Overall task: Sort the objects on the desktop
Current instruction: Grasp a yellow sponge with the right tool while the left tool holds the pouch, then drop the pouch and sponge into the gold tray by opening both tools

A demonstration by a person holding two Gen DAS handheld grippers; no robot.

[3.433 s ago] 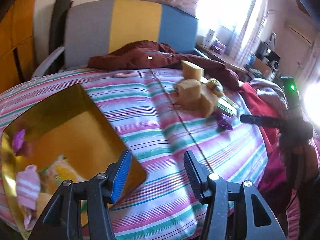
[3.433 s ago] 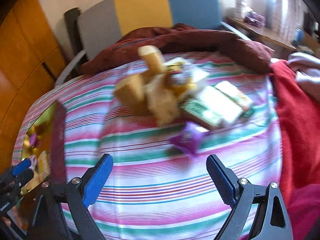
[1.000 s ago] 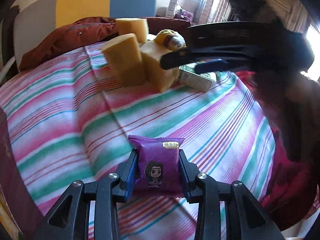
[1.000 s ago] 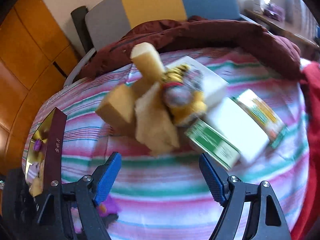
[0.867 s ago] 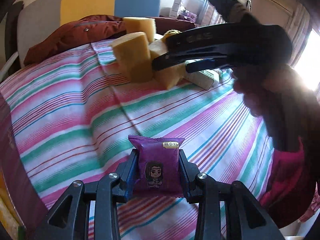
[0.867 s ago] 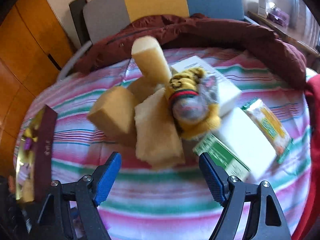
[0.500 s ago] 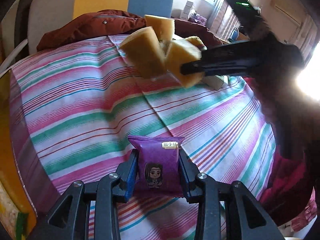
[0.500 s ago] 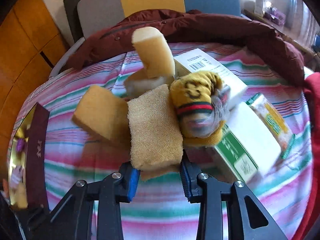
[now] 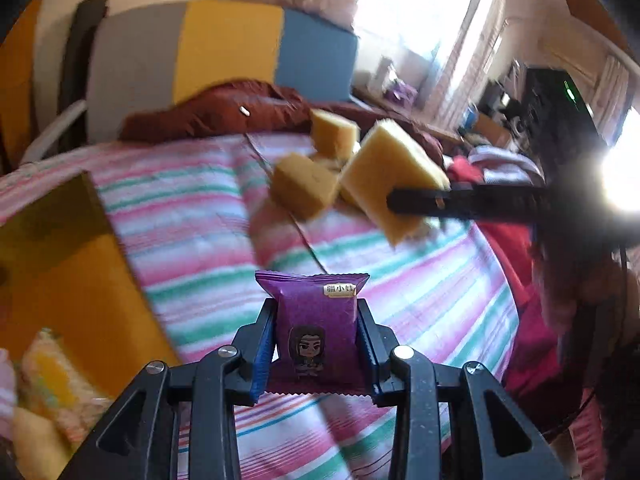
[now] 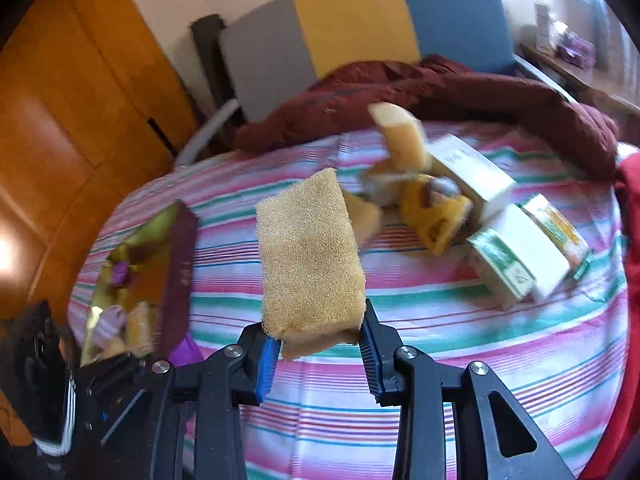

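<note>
Both wrist views near, angled down, sharing striped cloth (image 9: 208, 216)

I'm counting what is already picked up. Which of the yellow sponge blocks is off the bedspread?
The sponge block clamped in the right tongs, lifted clear of the striped bedspread. The other sponge blocks lie in the pile beyond it.

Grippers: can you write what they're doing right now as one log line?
left gripper: shut on purple snack packet | right gripper: shut on yellow sponge | both above striped cloth
</note>
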